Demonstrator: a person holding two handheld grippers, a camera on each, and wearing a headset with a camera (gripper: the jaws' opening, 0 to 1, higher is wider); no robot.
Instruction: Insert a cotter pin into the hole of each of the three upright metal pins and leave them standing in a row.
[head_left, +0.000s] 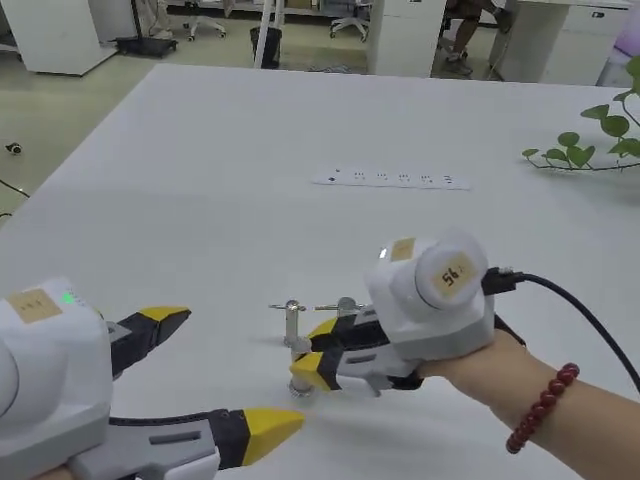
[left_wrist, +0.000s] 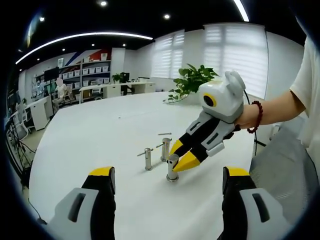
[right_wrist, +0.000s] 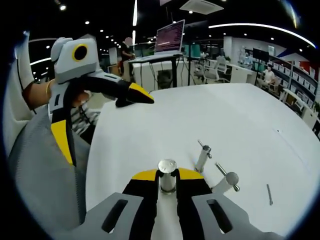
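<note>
The right gripper (left_wrist: 181, 156) has its fingers closed around the third metal pin (right_wrist: 167, 176), which stands upright on the bench (head_left: 300, 150) with no cotter through it. The left gripper (head_left: 218, 370) hangs wide open, holding nothing. Trouble sits close by: a fitted pin (right_wrist: 203, 156) and a second fitted pin (right_wrist: 225, 181) stand just beside those fingers, and a twist could topple them. The loose cotter pin (right_wrist: 269, 194) lies beyond them, so reaching across looks risky. There is bare bench all round, with the edges well off.

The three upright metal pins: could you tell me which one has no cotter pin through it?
The pin clamped in the right gripper is bare, while the two pins beside it each carry a cotter pin crosswise.
</note>
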